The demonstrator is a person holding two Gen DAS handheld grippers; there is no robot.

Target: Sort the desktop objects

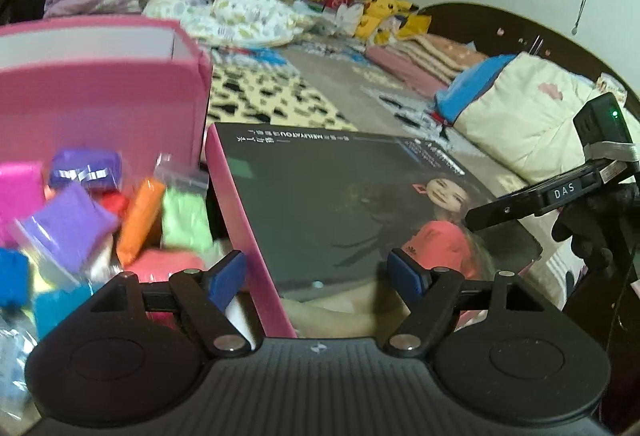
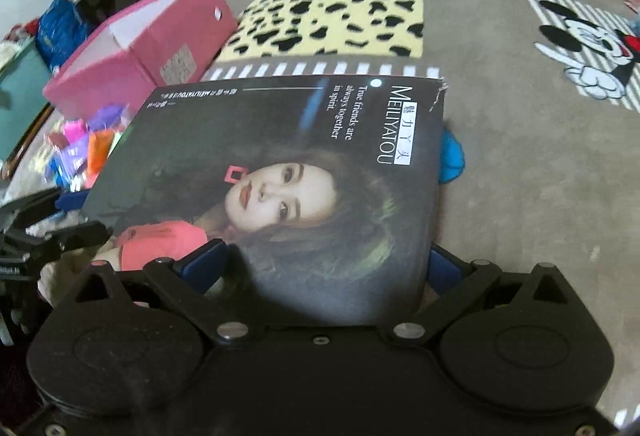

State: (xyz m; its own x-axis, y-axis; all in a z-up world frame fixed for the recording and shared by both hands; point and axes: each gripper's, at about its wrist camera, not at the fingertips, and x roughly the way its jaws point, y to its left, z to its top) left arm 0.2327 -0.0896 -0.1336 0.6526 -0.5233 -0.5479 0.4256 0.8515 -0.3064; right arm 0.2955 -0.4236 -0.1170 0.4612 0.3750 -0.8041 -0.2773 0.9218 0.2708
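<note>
The right gripper (image 2: 324, 268) stands with its blue pads wide apart, spanning the near edge of the box lid (image 2: 280, 188); contact between pads and lid cannot be confirmed. The lid, dark, printed with a portrait and pink-sided, lies flat on the patterned blanket (image 2: 500, 156). The left gripper (image 1: 316, 276) is spread wide at the lid's pink left edge, gripping nothing. Left of the lid lie the coloured packets (image 1: 140, 220), loosely piled. Beyond them stands the pink box (image 2: 152, 48), open-topped. Folded bedding (image 1: 248, 12) lies farthest back, against the wall.
</note>
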